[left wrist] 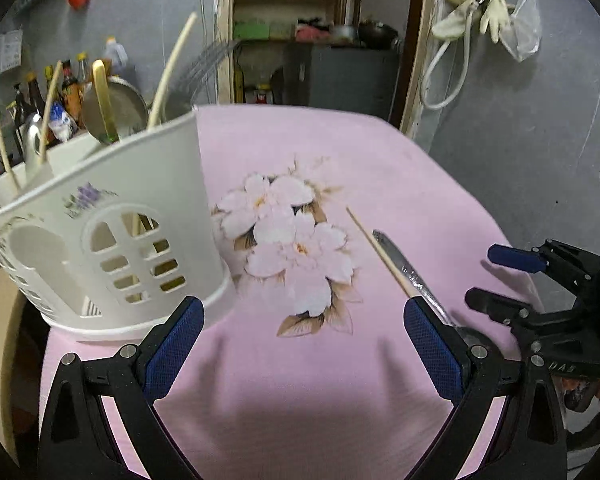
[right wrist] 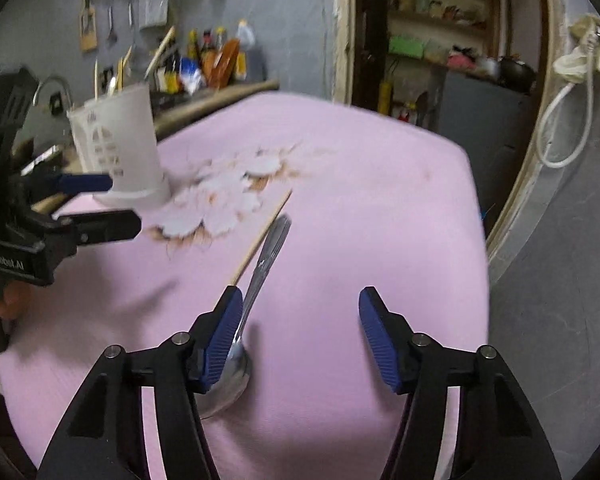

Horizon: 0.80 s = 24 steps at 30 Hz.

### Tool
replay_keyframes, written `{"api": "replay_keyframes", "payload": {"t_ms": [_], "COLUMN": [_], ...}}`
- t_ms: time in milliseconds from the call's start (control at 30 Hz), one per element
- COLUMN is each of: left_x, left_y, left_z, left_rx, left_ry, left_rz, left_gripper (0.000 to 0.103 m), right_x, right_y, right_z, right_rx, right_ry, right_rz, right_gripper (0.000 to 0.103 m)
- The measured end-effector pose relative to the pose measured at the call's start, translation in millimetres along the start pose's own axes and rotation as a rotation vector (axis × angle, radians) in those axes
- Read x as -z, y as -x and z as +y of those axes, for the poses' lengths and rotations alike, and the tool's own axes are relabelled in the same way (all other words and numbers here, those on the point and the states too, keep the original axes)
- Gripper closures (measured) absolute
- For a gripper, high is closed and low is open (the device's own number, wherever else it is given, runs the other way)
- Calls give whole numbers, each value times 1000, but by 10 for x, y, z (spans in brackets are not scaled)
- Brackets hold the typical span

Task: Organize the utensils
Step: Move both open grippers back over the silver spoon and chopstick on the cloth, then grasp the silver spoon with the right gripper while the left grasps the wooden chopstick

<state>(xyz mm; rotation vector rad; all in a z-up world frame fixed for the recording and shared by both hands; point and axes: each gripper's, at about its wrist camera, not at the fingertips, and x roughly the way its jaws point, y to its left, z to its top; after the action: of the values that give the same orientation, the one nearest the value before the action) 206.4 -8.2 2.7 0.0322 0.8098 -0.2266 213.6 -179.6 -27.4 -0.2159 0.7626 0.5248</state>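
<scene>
A white slotted utensil holder stands at the left of the pink flowered cloth, with chopsticks and a spoon upright inside. On the cloth to the right lie one loose chopstick and a metal spoon, side by side. My left gripper hovers open over the cloth between holder and utensils, holding nothing. In the right wrist view my right gripper is open; the spoon passes just under its left finger, not between the pads. The chopstick lies left of it. The holder stands far left.
My left gripper shows at the left of the right wrist view, my right gripper at the right of the left one. Bottles line a counter behind the table. A doorway with shelves is beyond; the grey floor drops off right.
</scene>
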Motion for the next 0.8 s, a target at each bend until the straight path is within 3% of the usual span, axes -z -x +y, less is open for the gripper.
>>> {"api": "replay_keyframes", "payload": {"t_ms": [233,333,400,600,800], "left_x": [0,-16,-26,-79,-189], "left_y": [-119,-115,-122,-148,-312], "left_z": [113,125,112,-16,-277], "left_rx": [17,33,43,85,137], "left_ry": [46,51,47,10,-66], "left_rz": [54,64,75,102,150], "left_gripper": [6,10,14,27,48], "right_x": [-43,-53,-60,-9,60], "right_y": [-234,-304,-310,-227,-112], "right_z": [185,274,270,151,-5], "right_rx": [13,35,36,119,147], "right_ry": [86,136,138,164,128], "right_rz": [96,113,118,107,76], "right_gripper": [51,55,69,100,101]}}
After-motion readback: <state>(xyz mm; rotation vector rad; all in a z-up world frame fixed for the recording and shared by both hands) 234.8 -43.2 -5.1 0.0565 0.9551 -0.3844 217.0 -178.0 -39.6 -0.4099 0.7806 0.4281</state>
